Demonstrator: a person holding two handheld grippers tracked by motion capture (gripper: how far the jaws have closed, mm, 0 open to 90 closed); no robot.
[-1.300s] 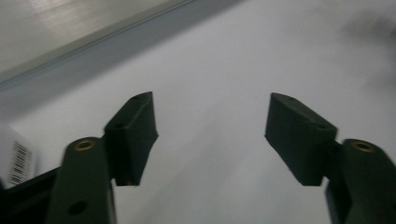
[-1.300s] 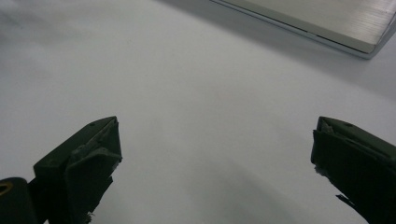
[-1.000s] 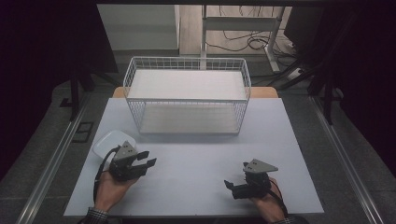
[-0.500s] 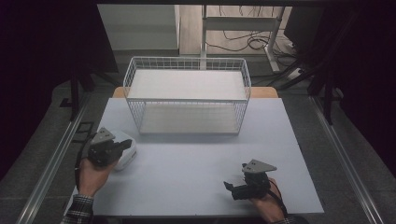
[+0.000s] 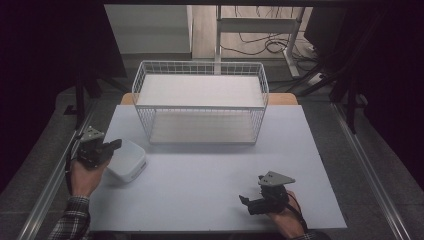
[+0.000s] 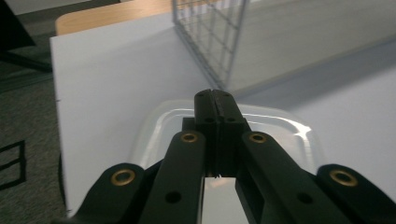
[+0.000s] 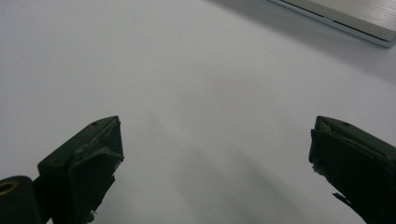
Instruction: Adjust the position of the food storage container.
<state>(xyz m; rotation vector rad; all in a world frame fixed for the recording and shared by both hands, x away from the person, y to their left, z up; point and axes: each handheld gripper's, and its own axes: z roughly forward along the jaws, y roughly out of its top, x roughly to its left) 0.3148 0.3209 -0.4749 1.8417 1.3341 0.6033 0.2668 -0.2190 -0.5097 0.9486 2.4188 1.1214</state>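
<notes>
While the right claw [image 5: 246, 202] rests wide apart on the near side of the white bench [image 5: 215, 175], the left claw [image 5: 116, 144], pressed together with nothing between, hangs over the clear tub [image 5: 129, 161]; beyond stands the wire basket [image 5: 200, 102].

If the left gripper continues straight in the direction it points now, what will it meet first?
Most likely the white plastic container just under its shut tips: the left gripper points low across it. Above the far rim, the wire basket comes next; depth is unclear.
</notes>
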